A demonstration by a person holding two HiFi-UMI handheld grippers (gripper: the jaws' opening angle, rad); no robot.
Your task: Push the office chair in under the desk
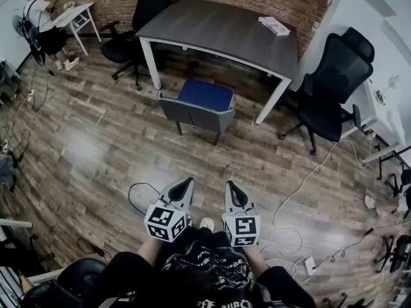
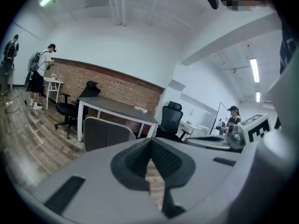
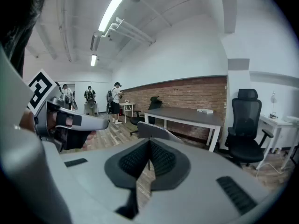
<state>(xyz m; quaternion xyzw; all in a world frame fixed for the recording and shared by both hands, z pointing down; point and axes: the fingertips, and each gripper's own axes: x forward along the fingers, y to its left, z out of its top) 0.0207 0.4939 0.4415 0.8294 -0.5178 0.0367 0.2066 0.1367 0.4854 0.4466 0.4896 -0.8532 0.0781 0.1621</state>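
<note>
**Operator:** Identify the unit to be moved.

**Technician:** Office chair (image 1: 204, 97). It has a blue padded seat, a grey wrap-around shell forming the back and sides, pale trim along the upper rim, and thin dark legs. It stands upright on the wood floor.

**Operator:** Orientation?

**Technician:** The backrest faces the camera wearer. The open side of the seat faces the desk (image 1: 218, 27).

**Operator:** Describe the desk.

**Technician:** Dark grey rectangular top on white legs. Its far edge runs along the brick wall.

**Operator:** Relative position?

**Technician:** The chair stands just in front of the desk's near edge, between the two near legs. The seat lies almost wholly outside the top, so the chair is not pushed in.
</note>
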